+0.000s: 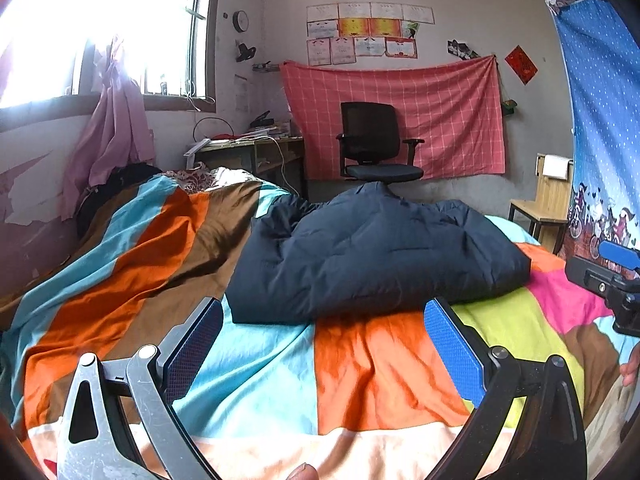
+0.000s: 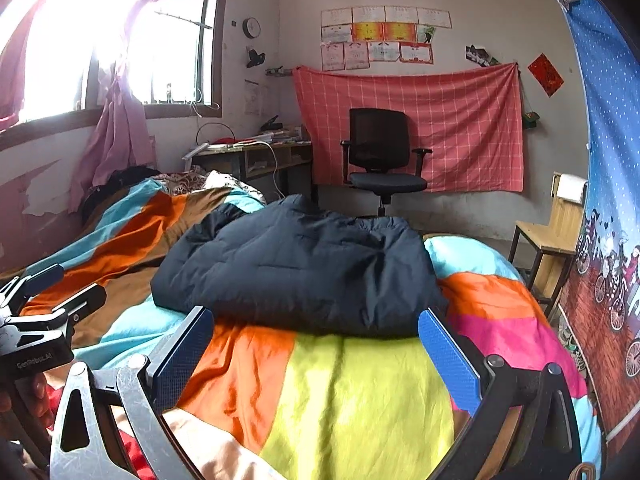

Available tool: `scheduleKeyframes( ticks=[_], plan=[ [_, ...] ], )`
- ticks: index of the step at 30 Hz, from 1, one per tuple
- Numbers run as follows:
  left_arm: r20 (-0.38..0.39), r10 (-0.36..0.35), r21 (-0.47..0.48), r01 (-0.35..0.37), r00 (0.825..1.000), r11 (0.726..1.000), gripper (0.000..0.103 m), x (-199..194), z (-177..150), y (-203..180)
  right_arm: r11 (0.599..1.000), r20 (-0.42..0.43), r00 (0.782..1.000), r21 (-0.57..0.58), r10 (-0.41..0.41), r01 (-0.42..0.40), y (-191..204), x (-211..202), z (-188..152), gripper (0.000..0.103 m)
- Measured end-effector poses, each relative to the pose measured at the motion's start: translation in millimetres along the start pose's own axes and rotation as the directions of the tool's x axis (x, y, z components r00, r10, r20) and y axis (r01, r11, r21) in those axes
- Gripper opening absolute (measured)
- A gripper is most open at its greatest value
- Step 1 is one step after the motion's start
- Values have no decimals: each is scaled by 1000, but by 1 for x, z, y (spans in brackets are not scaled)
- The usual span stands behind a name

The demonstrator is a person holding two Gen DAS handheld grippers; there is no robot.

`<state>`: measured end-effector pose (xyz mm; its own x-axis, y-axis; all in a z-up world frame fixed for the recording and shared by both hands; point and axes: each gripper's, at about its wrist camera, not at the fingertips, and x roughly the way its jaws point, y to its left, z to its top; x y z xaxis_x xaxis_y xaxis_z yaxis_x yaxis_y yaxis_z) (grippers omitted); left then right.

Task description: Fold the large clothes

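both grippers back off a bundled navy jacket

the navy quilted jacket (image 1: 372, 256) lies in a compact, folded-looking bundle on the colour-block bedspread (image 1: 352, 368), probably set there to keep the fold. the left gripper (image 1: 324, 344) and right gripper (image 2: 316, 354) hang just short of the jacket, fingers spread, holding nothing. beyond the jacket stand an office chair (image 1: 376, 144) and a desk (image 1: 256, 152); nothing blocks the approach.

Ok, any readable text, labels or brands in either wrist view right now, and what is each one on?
"GenRobot.AI": on the black body of the left gripper, seen in the right wrist view; last letters are soft.
Certificates on the back wall: print too small to read.
Red paper diamond: dark character, blurred.
Wall clock: numerals unreadable.
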<state>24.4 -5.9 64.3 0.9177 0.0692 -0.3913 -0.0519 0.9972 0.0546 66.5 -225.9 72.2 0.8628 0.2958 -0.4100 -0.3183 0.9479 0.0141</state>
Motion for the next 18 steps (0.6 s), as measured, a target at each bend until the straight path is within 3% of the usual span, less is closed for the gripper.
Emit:
scheduleKeyframes(
  ticks=[18],
  plan=[
    [-16,15,-8,-15,1000,1000,99,2,-9,3,1000,-28,1000,8,12,-12,2,4,-10,103]
  ],
)
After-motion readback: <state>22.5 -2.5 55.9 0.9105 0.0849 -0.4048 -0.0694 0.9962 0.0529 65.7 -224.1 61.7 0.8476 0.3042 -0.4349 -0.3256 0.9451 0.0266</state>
